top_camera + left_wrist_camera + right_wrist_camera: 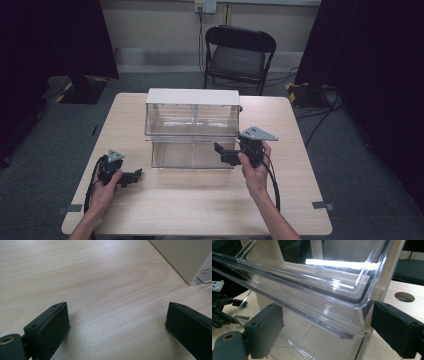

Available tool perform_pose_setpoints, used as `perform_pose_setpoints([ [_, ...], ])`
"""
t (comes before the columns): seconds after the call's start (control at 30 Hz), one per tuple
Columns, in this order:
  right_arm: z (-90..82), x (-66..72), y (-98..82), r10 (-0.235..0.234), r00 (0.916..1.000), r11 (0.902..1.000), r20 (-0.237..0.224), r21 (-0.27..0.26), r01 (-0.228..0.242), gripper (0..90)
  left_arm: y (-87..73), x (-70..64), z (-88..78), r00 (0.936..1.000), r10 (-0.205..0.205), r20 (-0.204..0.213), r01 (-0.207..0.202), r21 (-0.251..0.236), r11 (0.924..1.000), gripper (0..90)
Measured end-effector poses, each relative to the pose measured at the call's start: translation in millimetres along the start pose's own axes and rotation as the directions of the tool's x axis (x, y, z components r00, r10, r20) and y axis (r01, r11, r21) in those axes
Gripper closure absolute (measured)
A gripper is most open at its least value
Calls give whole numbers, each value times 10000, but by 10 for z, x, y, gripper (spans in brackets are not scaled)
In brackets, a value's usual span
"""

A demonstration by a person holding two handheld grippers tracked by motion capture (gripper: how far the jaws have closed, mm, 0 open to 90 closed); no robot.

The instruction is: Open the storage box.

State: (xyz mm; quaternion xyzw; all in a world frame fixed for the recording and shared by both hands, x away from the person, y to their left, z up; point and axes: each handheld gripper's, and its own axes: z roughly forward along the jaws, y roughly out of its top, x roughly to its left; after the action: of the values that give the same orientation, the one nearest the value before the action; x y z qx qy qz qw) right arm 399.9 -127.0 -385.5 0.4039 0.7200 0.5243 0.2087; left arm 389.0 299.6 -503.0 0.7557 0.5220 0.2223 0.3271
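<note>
the right tool [224, 152] has its jaws spread wide, one on each side of the lower right front corner of the clear plastic two-tier drawer cabinet with a white top [192, 131]; in the right gripper view [324, 322] the transparent drawer edge sits between the black pads [265, 327], and i cannot tell whether either pad touches it. the left tool [131, 177] rests low over the pale wooden worktop [200, 205] near its front left, just beside the cabinet's left front corner; its jaws stand wide apart with bare wood between them [117, 322]. the cabinet stands mid-worktop. no writing or label can be read.
</note>
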Motion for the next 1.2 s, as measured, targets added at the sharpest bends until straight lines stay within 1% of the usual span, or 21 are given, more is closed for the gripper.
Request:
perform_pose_setpoints([
  [0.5,5,-6,-6,118,9999,9999,-42,-51,-119,104,0,0,0,10000,2,1,-2,0,10000,48],
  [1.2,7,-9,-9,112,9999,9999,-62,-23,-112,100,0,0,0,10000,2,1,-2,0,10000,48],
])
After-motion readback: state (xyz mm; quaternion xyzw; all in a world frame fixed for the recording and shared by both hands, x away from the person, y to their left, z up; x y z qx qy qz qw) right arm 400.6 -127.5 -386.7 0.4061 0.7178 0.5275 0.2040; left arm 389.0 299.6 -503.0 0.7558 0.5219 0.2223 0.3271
